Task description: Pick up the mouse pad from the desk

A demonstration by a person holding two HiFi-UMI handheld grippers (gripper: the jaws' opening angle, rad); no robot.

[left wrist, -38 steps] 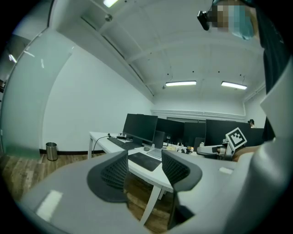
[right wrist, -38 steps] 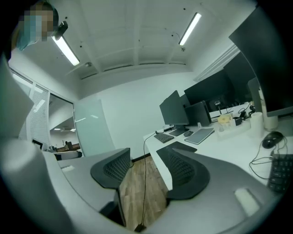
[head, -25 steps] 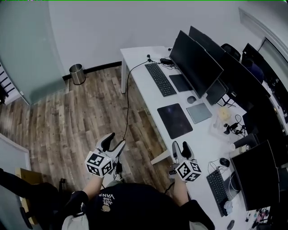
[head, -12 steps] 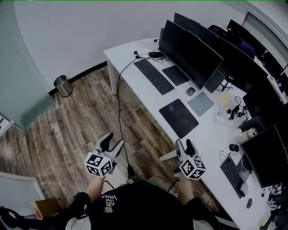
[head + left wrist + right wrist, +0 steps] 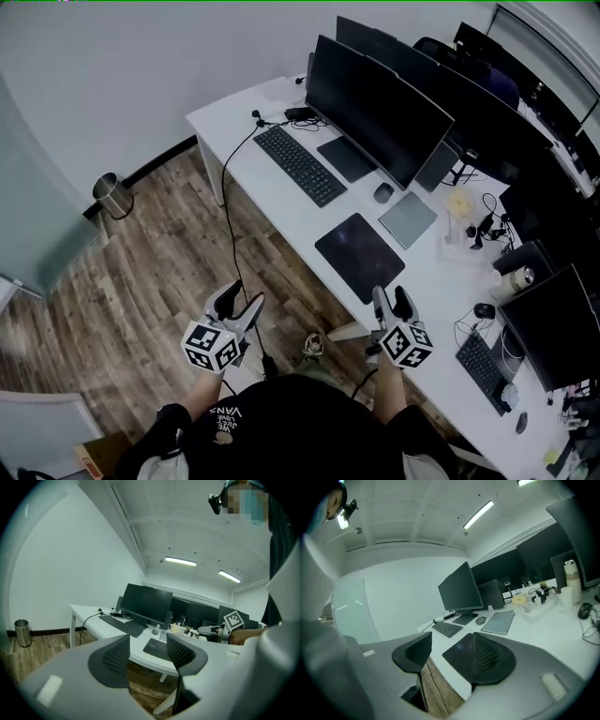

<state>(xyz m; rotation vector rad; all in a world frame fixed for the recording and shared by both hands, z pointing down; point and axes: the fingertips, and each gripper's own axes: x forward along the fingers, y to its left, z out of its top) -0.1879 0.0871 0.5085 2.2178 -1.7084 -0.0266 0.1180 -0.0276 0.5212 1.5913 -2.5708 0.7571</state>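
Observation:
The dark mouse pad lies flat on the white desk, near its front edge, with a grey pad just behind it. My left gripper hangs open over the wooden floor, short of the desk. My right gripper is open at the desk's front edge, just on the near side of the mouse pad. In the left gripper view the mouse pad shows far off between the open jaws of that gripper. In the right gripper view the pad is closer, past the open right gripper. Neither holds anything.
A black keyboard, a mouse and a row of monitors fill the desk's back. A cable drops to the floor. A can, a second mouse and keyboard lie at right. A metal bin stands by the wall.
The desk and the mouse pad have come nearer in the head view as the person stepped closer. Both grippers moved toward the desk, still open and holding nothing.

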